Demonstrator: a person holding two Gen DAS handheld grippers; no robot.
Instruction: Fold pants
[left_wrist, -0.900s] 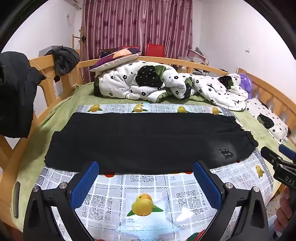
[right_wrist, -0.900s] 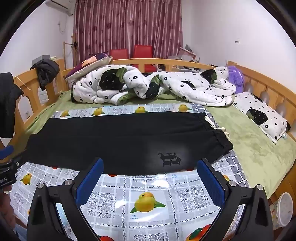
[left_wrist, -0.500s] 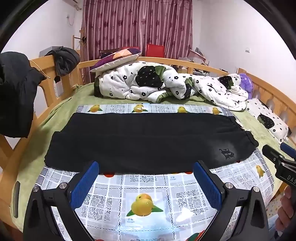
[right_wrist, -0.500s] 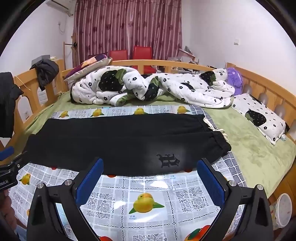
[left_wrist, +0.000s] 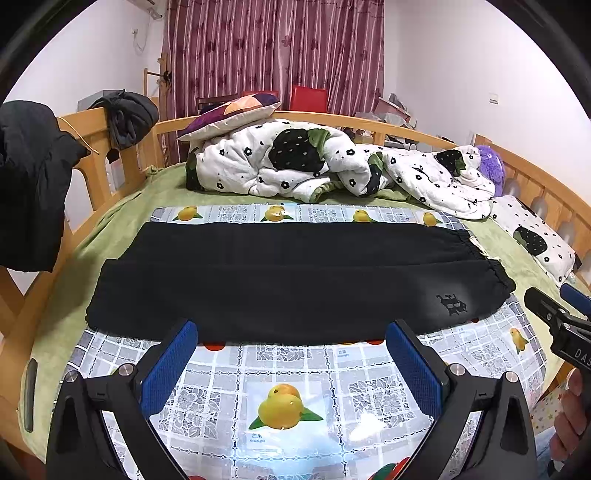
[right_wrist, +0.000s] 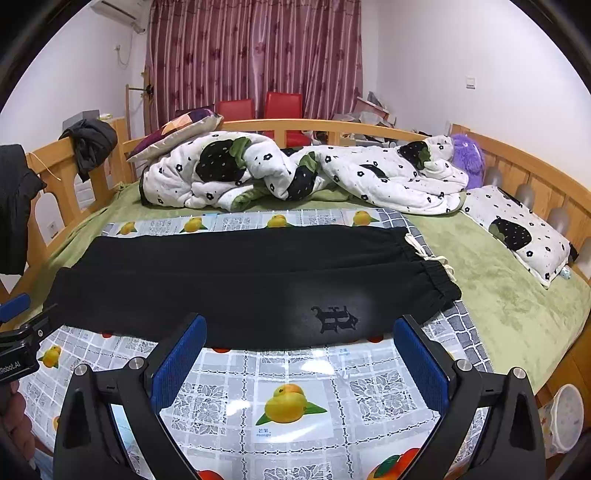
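You are at the approach, nothing gripped yet: your left gripper (left_wrist: 291, 354) and right gripper (right_wrist: 299, 350) both hang with jaws spread wide and empty, just short of the black pants (left_wrist: 295, 280). They lie flat on the fruit-print cloth (left_wrist: 280, 373), legs stacked, waistband at right. Next, I judge, take both ends and fold across.

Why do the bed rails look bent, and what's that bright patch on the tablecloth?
Left wrist view: the fisheye lens bows the bed rail; lamp glare whitens the tablecloth. Right wrist view: same bending, dark rounded corners, and a pale sheen on the pants.
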